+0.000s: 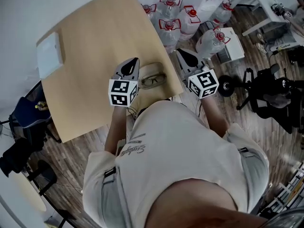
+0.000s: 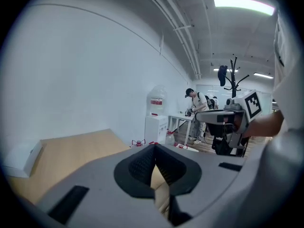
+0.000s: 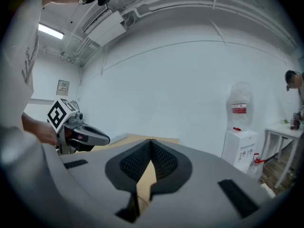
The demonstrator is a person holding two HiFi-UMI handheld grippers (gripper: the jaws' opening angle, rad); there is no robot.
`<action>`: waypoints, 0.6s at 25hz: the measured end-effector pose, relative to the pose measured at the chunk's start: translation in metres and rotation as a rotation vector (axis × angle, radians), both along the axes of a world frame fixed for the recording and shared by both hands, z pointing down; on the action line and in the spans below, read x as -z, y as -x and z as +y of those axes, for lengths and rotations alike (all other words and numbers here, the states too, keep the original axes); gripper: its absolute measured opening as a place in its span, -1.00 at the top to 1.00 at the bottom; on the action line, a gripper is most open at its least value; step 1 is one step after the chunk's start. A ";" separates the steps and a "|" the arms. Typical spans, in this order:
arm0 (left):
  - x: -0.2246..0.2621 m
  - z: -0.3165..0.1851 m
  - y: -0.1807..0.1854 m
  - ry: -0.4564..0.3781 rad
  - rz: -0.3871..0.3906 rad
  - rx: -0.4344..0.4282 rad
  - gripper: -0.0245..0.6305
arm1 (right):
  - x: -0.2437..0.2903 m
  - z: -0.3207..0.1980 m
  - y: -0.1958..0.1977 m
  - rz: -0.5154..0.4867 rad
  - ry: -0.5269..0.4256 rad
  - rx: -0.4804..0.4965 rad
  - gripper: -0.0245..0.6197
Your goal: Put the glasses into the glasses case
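A pair of thin-framed glasses [image 1: 153, 81] lies at the near edge of the light wooden table [image 1: 95, 42], in or against an open beige glasses case [image 1: 153, 70]; which of the two I cannot tell. My left gripper [image 1: 133, 62] hovers just left of the case, shut and holding nothing. Just right of the case, past the table's corner, my right gripper [image 1: 182, 52] is also shut and empty. In the left gripper view the left gripper [image 2: 154, 148] has its pads meeting, as does the right gripper [image 3: 151, 144] in the right gripper view. Neither of those views shows the glasses.
A flat white box [image 1: 50, 55] lies at the table's far left. Several water bottles [image 1: 175, 18] stand on the floor beyond the table's right edge. A black office chair [image 1: 270, 91] is at the right. A water dispenser [image 2: 156, 118] stands by the wall, and a person [image 2: 194, 113] stands at a white desk.
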State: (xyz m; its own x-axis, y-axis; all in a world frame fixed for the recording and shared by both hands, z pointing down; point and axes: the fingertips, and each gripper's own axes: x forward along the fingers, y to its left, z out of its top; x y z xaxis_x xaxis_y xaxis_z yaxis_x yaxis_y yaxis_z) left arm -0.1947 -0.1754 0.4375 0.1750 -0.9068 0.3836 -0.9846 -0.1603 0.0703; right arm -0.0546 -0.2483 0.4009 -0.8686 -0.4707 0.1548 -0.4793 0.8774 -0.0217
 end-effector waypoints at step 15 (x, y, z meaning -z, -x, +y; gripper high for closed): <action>0.071 -0.015 0.020 -0.152 -0.012 0.059 0.88 | 0.064 -0.016 0.007 -0.098 -0.114 0.016 0.94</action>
